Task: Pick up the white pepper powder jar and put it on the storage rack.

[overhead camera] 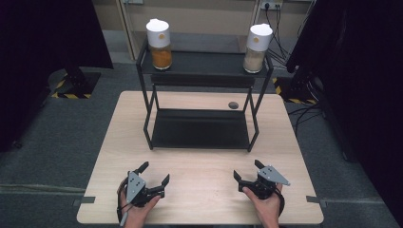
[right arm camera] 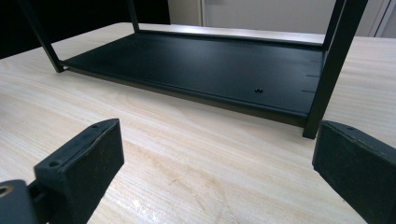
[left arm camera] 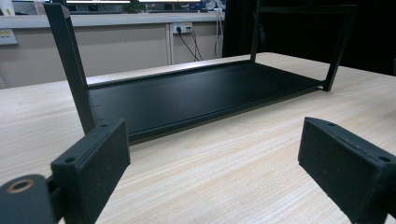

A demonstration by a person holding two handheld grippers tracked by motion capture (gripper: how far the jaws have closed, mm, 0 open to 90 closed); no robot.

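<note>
**Black jaws wide, both jars up on the rack**

Black pads on my left gripper [overhead camera: 154, 174] and right gripper [overhead camera: 246, 171] stand spread apart, holding nothing, low over the pale wood table [overhead camera: 199, 190]. Straight ahead stands the black rack [overhead camera: 199, 128], its lower shelf bare. On top, the orange-filled jar [overhead camera: 160, 38] lies ahead of my left hand and the beige-filled jar [overhead camera: 257, 48] ahead of my right, each upright.

Right gripper [right arm camera: 215, 172], jaws wide apart, low over the wooden table [right arm camera: 187, 154] before the black rack's bottom shelf [right arm camera: 205, 65].
</note>
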